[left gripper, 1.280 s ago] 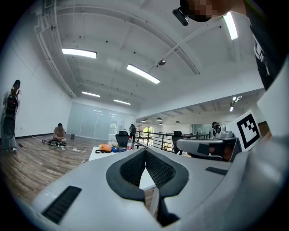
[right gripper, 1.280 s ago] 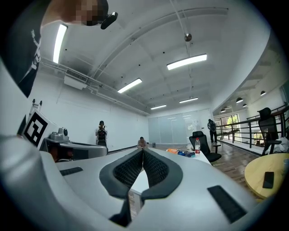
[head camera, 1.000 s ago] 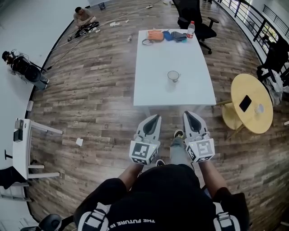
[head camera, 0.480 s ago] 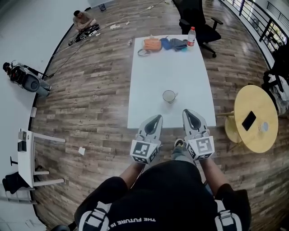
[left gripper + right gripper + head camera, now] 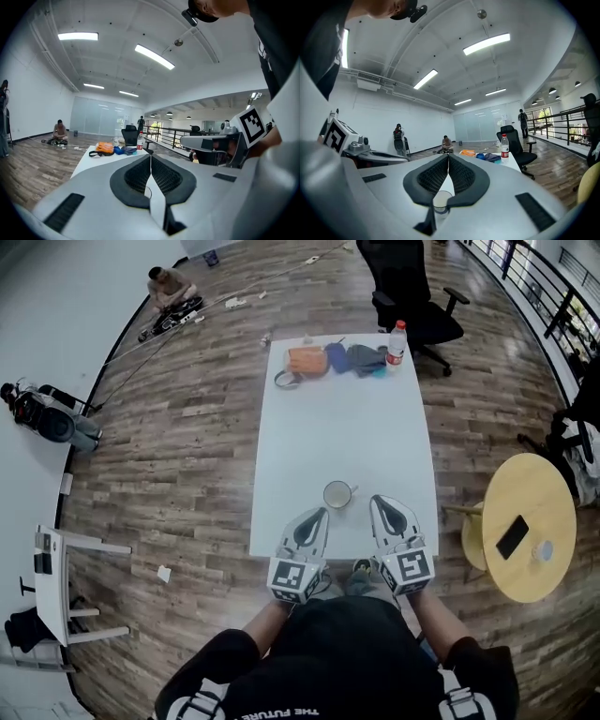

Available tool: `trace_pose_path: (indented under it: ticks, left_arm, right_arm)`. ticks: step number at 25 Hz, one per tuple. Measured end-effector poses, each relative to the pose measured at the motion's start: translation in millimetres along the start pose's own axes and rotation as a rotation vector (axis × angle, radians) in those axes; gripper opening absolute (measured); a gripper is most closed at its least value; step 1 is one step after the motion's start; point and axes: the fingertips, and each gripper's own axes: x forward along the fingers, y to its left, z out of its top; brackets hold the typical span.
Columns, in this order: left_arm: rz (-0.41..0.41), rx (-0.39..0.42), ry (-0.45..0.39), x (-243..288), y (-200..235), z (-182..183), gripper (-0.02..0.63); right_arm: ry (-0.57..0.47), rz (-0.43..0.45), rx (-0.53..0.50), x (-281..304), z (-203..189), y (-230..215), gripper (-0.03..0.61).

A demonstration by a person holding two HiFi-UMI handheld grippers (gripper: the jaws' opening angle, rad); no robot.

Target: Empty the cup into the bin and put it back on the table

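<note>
Both closed, empty: left gripper (image 5: pixel 322 513), right gripper (image 5: pixel 376 500), ribbed pads (image 5: pixel 138 176); round clear cup (image 5: pixel 337 494), white rectangular table (image 5: pixel 347 427)

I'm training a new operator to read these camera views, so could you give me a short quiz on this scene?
1. True or false: the left hand-held gripper or the right hand-held gripper is gripping the cup.
2. Which of these stands at the white table's far end? A) water bottle B) laptop C) potted plant
3. What dark flat thing lies on the round yellow table?

Key:
1. False. Both are shut and empty, just short of the cup.
2. A.
3. A phone.
</note>
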Motion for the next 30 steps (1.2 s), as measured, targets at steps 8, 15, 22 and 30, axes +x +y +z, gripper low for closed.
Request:
trace_pose_path:
  ticks: [8, 15, 22, 30]
  left_arm:
    - [-0.064, 0.015, 0.051, 35, 33, -6, 0.020]
    - [-0.122, 0.031, 0.081, 53, 50, -28, 0.021]
    - [-0.164, 0.049, 0.097, 70, 52, -37, 0.210]
    - [-0.166, 0.056, 0.099, 80, 63, -46, 0.334]
  right_arm:
    - [0.057, -0.027, -0.030, 50, -6, -19, 0.017]
    - [0.130, -0.029, -0.074, 74, -27, -26, 0.017]
    - [0.204, -0.030, -0.045, 83, -46, -37, 0.021]
    - [0.223, -0.016, -0.044, 95, -49, -44, 0.126]
